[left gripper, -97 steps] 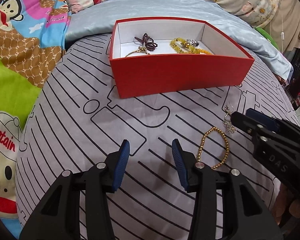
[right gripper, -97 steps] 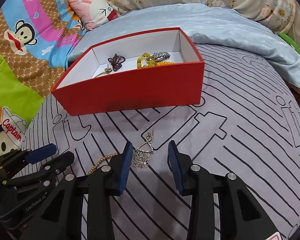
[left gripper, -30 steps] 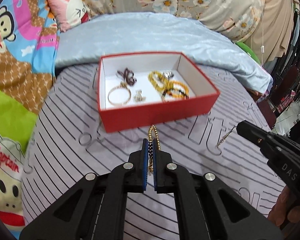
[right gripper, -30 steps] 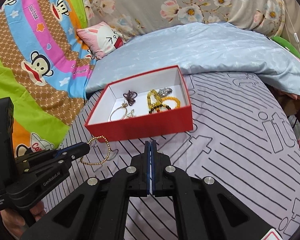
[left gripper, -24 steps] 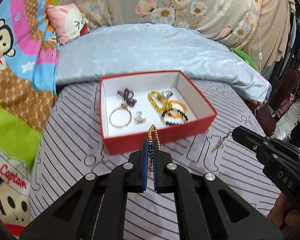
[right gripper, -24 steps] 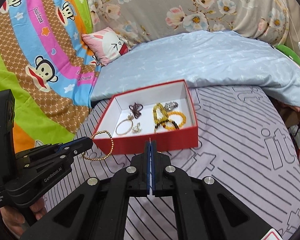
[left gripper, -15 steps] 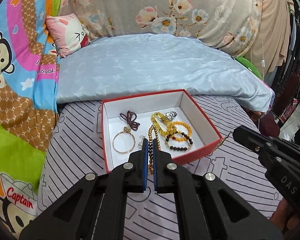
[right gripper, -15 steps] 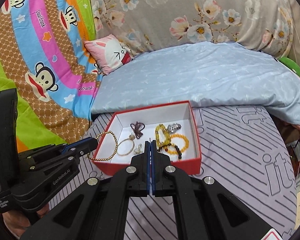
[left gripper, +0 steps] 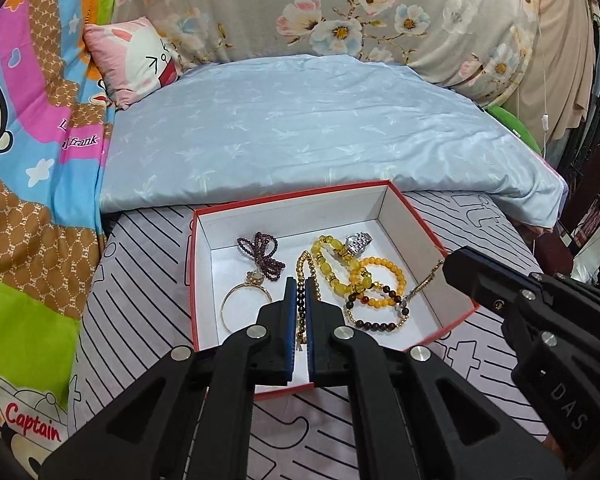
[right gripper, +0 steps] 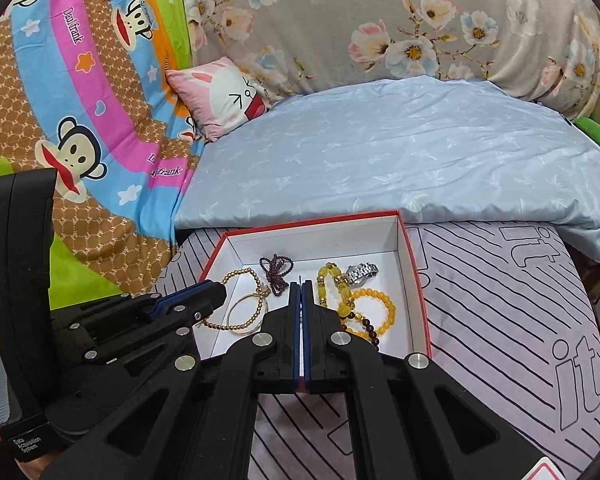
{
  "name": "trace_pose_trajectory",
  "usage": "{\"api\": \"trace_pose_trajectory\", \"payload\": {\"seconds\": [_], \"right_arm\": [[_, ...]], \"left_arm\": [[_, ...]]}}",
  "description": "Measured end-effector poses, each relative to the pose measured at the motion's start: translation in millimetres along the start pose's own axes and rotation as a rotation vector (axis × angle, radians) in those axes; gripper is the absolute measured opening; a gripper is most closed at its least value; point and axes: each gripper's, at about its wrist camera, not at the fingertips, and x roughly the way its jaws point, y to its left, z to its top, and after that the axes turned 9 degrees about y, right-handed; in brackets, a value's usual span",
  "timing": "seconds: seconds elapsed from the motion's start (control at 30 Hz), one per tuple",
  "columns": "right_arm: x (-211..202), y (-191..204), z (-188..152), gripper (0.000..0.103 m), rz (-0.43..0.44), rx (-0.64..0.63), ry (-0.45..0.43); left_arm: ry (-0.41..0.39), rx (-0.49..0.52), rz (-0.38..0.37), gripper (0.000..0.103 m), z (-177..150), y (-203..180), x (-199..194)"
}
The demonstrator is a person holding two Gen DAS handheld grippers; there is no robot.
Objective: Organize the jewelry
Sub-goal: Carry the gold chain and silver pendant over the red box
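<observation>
Since the earliest frames both grippers have lifted off the striped cover and are now hovering over the red box [left gripper: 456, 312], each carrying a piece that was lying on the bed.

The left gripper [left gripper: 300, 292] is clenching the gold bead bracelet [left gripper: 306, 268]; the loop is hanging from the closed pads over the box's left half, seen from the side in the right wrist view [right gripper: 240, 304]. The right gripper [right gripper: 301, 292] is also closed tight, gripping a thin silver pendant [left gripper: 424, 284] by its chain — the piece is dangling just inside the box's right wall.

Already lying on the white floor: a dark bead string [left gripper: 262, 252], a gold ring bangle [left gripper: 246, 304], yellow bead bracelets [left gripper: 352, 276], a small watch [left gripper: 358, 242].

Assessment: both pieces are being held high and by one end so that they hang free and clear the walls — this looks like the drop stage. The bracelet is hanging above the bangle, and the pendant above the yellow beads, so tangling on release is the likely risk.
</observation>
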Motion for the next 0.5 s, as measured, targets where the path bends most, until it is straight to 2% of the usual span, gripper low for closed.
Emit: {"api": "trace_pose_trajectory", "payload": {"seconds": [0.5], "right_arm": [[27, -6, 5, 0.000, 0.007, 0.007, 0.040]], "left_arm": [[0.026, -0.027, 0.007, 0.003, 6, 17, 23]]}}
